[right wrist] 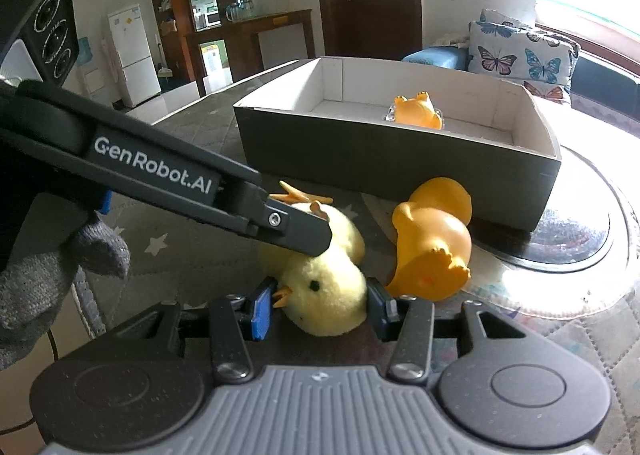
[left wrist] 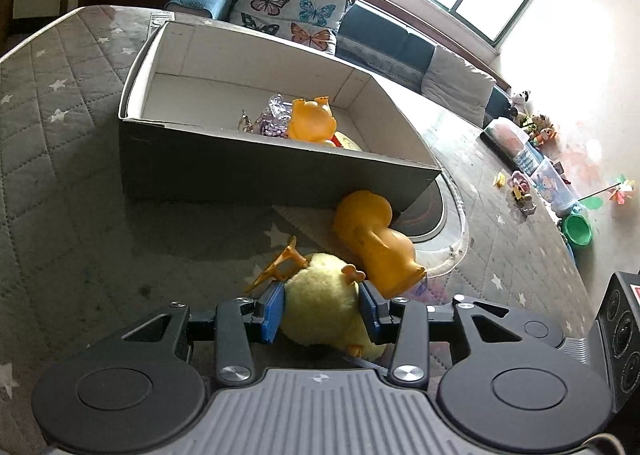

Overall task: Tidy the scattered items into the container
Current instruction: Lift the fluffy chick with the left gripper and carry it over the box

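The fluffy pale-yellow plush chick (left wrist: 320,307) lies nearest, on its side on the grey quilted star-print table cover (left wrist: 60,143), with its orange feet (left wrist: 280,263) pointing toward the far box. The left gripper (left wrist: 323,309) clamps the chick's body between its blue pads (left wrist: 272,313), both pressed into the fluff. From the right wrist view, the right gripper (right wrist: 318,305) brackets the chick's head (right wrist: 324,295), its blue pads at either side of the plush, but whether they squeeze it or merely flank it cannot be told. Just right of the chick, touching it, a glossy orange rubber duck (left wrist: 374,241) lies tipped over against the near wall of the dark grey cardboard box with a white interior (left wrist: 248,171). Inside the box sit another orange rubber toy (left wrist: 310,119) and a crinkled purple foil wrapper (left wrist: 274,117) to its left. A butterfly-print cushion (left wrist: 292,11) stands beyond the box
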Tool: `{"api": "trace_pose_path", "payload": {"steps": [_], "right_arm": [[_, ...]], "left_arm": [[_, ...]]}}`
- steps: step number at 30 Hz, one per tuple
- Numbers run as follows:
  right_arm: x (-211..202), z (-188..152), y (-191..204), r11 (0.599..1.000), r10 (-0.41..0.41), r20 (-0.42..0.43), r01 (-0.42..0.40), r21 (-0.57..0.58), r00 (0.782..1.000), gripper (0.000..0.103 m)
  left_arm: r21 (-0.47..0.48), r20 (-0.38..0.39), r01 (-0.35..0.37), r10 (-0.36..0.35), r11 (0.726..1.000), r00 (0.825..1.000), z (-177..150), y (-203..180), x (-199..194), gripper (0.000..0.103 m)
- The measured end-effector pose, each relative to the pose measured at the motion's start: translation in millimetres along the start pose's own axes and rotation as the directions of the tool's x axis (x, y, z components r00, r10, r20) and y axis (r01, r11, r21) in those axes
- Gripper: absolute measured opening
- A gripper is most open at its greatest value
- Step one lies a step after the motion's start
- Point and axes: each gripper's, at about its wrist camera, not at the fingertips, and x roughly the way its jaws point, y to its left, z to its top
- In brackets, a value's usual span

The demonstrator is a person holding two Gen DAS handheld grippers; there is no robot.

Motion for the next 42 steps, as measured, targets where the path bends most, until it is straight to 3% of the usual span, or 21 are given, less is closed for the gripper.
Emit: {"api": "trace_pose_path", "payload": {"steps": [22, 34, 42], "right_arm": [[-7.6, -0.5, 4.3, 1.0, -0.004, 0.011, 0.004, 0.007, 1.0, 0.046], [-25.1, 23.2, 11.4, 1.0, -0.014, 0.093, 0.016, -0.021, 0.996, 0.046], [-21.3, 66.3, 10.2, 0.998, -0.022, 0.159, 0.031, -0.053, 0.987, 0.046]], "left_arm": [[0.026, 0.015, 0.0, 0.0, 1.0, 1.0, -6.9, -8.9, -7.0, 0.042], [0.067, 0.109, -0.008, 0.0, 0.998, 0.994, 11.6, -18.3, -34.8, 0.042], [0.099, 0.191, -0.031, 0.011, 0.995, 0.982, 47.5, -18.6, -46.2, 0.042]]}}
